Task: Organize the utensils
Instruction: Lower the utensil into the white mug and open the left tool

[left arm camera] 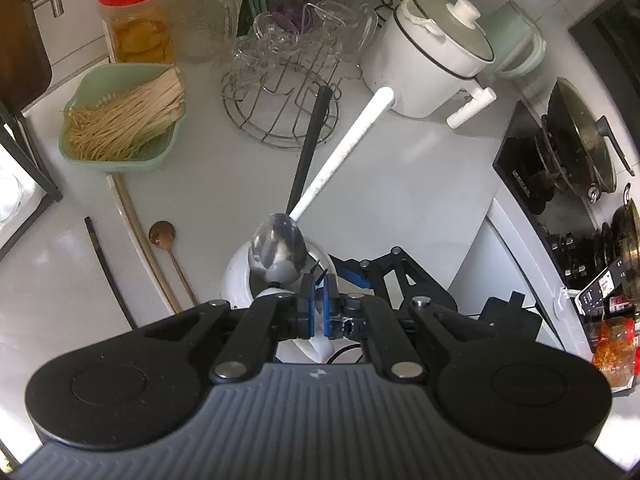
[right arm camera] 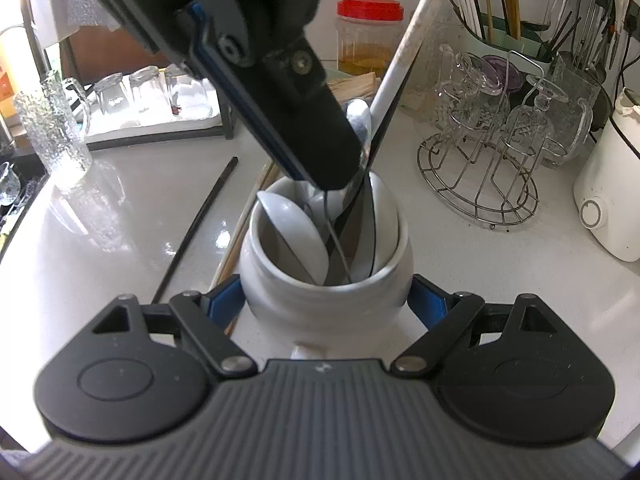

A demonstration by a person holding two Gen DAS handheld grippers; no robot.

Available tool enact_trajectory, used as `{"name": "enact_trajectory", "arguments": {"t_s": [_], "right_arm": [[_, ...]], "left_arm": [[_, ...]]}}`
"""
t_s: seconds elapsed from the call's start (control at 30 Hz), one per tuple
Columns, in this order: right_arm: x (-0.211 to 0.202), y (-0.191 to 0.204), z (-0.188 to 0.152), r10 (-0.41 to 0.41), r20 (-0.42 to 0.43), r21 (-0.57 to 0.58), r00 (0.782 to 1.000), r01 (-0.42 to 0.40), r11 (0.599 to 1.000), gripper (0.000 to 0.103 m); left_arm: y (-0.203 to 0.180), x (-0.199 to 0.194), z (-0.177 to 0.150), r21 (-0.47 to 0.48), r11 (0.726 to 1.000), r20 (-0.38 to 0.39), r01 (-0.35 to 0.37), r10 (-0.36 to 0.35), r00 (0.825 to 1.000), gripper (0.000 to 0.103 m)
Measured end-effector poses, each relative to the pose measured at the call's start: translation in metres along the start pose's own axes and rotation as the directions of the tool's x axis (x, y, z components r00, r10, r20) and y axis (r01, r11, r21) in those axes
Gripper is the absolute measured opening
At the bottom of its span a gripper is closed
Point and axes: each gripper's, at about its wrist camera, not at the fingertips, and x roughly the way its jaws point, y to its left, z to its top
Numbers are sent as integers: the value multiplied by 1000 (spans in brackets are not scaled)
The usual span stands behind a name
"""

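Lowering a metal spoon (left arm camera: 277,250) handle-first into the white jar (right arm camera: 326,264), the left gripper (left arm camera: 319,304) has its jaws pinched almost shut on the thin handle, bowl end up. Right gripper (right arm camera: 326,304) steadies the jar, jaws part-way open and set against its two sides. Jar already crowded: a white ceramic spoon (right arm camera: 294,228), a long white handle (left arm camera: 340,156) and a black handle (left arm camera: 310,148) leaning out toward the far side. Risk, as I judge it: the spoon could snag on those and tip out, or a sideways push could rock the jar in its hold. More utensils lie loose on the worktop (left arm camera: 400,184) at left: a copper spoon (left arm camera: 162,234), pale chopsticks (left arm camera: 136,236), a dark chopstick (left arm camera: 105,268). Worktop pale, glossy, cluttered: glass rack (right arm camera: 480,176), green basket of sticks (left arm camera: 120,116), red-lidded jar (left arm camera: 136,16), white cooker (left arm camera: 432,52); hob with pans far right.
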Motion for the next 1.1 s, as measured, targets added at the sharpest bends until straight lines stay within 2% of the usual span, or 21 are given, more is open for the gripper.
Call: {"name": "enact_trajectory", "arguments": {"t_s": [0.27, 0.53, 0.63, 0.73, 0.9, 1.1], "right_arm": [[0, 0, -1, 1, 6, 3, 1000, -1, 1000, 90], [-2, 0, -3, 5, 18, 3, 1000, -6, 1000, 90], [-2, 0, -3, 8, 23, 4, 1000, -8, 1000, 90], [-3, 0, -3, 12, 24, 2, 1000, -12, 1000, 90], [-5, -2, -6, 23, 39, -4, 999, -22, 1000, 89], [-10, -6, -11, 32, 49, -4, 998, -31, 999, 89]], "left_arm": [[-2, -10, -4, 2, 1000, 54, -5, 5, 999, 6], [-4, -26, -15, -3, 999, 151, -46, 46, 987, 29], [-6, -32, -21, -3, 997, 193, -75, 74, 978, 33], [-6, -34, -29, -38, 997, 225, -64, 71, 972, 34], [-9, -35, -43, -56, 992, 279, -111, 123, 953, 34], [-4, -39, -62, -127, 980, 345, -156, 191, 919, 35]]}}
